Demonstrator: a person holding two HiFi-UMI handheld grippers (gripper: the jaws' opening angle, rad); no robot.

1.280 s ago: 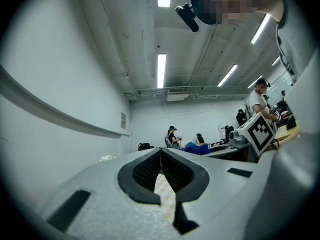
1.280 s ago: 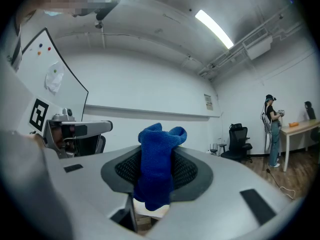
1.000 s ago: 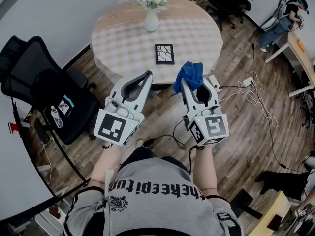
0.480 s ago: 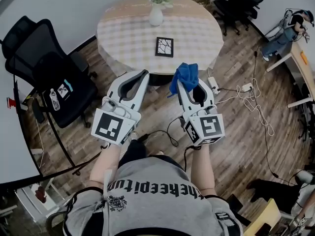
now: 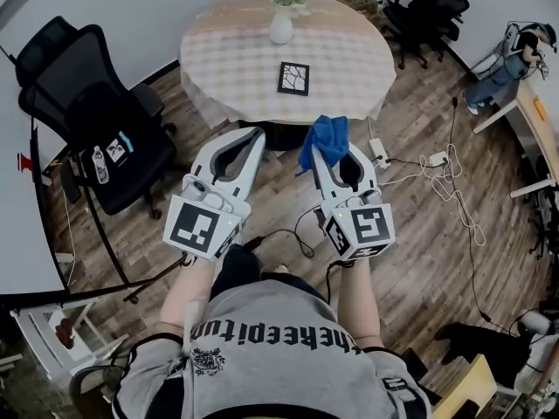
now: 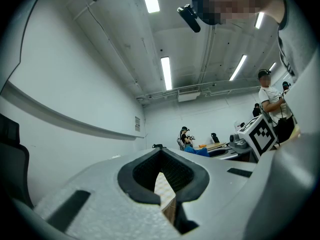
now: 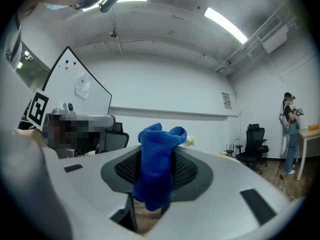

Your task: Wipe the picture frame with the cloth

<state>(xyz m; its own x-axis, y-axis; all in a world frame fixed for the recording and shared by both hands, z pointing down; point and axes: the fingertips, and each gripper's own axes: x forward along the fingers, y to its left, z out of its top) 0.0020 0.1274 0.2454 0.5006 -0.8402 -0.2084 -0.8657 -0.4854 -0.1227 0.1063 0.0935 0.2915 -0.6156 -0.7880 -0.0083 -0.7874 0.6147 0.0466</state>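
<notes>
The right gripper [image 5: 334,153] had its jaws clenched on the blue cloth [image 5: 324,136], and the left gripper [image 5: 257,136] had its jaws pressed together, empty. The picture frame [image 5: 293,78] lay flat on the round desk [image 5: 227,51], at 12 o'clock from both grippers.

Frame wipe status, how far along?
Done: right gripper shut on the blue cloth. In hand: both grippers held above the floor, short of the table. To do: reaching the picture frame lying on the table and wiping it; left gripper is shut, empty.
</notes>
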